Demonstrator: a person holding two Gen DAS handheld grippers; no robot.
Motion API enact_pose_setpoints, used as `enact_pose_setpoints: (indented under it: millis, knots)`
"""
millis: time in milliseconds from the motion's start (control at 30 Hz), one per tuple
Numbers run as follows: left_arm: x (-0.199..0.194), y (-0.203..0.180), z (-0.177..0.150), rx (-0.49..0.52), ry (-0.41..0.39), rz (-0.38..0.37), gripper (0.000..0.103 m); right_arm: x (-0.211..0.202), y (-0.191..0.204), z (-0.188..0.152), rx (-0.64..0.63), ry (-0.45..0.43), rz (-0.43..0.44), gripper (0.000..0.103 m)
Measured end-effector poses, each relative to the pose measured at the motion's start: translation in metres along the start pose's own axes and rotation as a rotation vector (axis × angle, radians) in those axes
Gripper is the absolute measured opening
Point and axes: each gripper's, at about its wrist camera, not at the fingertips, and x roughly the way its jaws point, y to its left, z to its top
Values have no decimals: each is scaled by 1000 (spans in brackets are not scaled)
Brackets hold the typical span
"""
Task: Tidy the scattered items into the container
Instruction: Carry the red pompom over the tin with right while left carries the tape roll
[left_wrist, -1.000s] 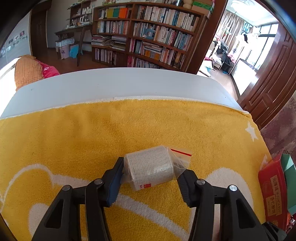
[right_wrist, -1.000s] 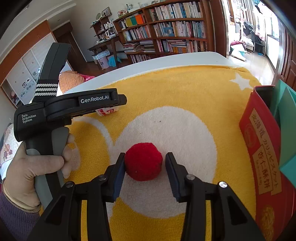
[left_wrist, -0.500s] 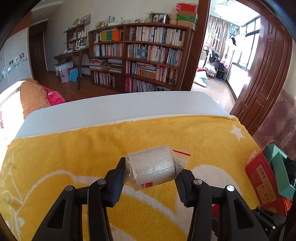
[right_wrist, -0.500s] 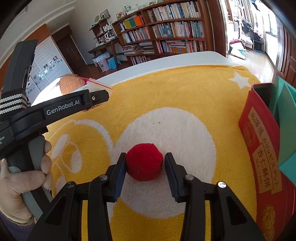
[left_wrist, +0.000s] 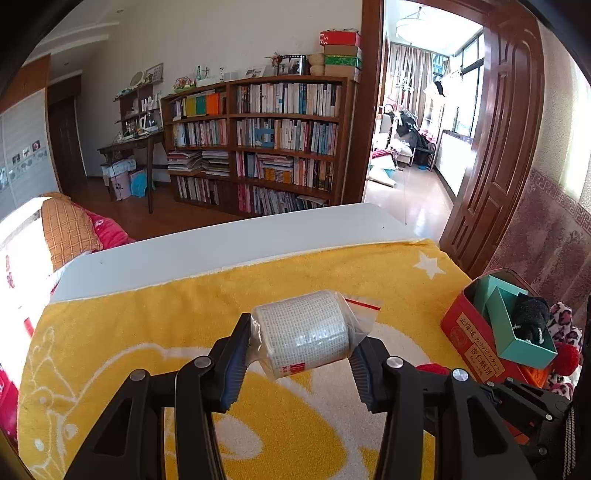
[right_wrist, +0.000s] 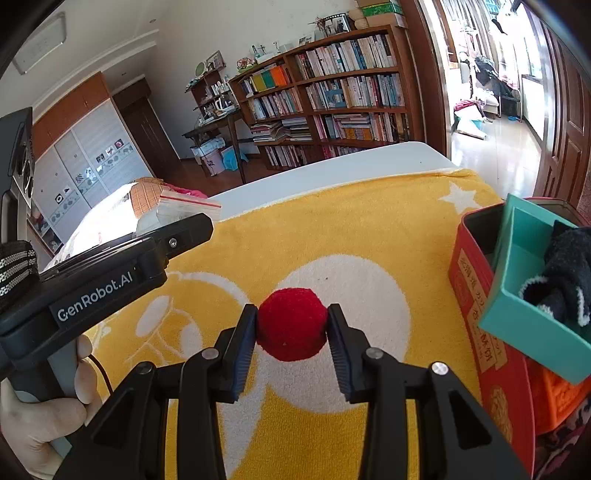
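The bagged bandage roll sits clamped in the left gripper, raised above the yellow towel. The red pompom is squeezed between the right gripper pads, whose jaws have just been closing on it. The red tin stands at the towel's right edge, holding a teal box.

Black grippers, silver screws, "GenRobot.AI" marking.

My left gripper clamps a bagged bandage roll above the yellow towel; the red tin sits at right.
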Motion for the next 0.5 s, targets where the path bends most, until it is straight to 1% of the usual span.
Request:
enact_pose_setpoints:
  millis: [200,500]
  knots:
    - [-17,-16,2,19,-22,-21,51,-37,-10,-9,22,-38,4,42]
    - [-33,-62,-1,69,-34,-77,51,-94,-32,-15,54,-122,-23,42]
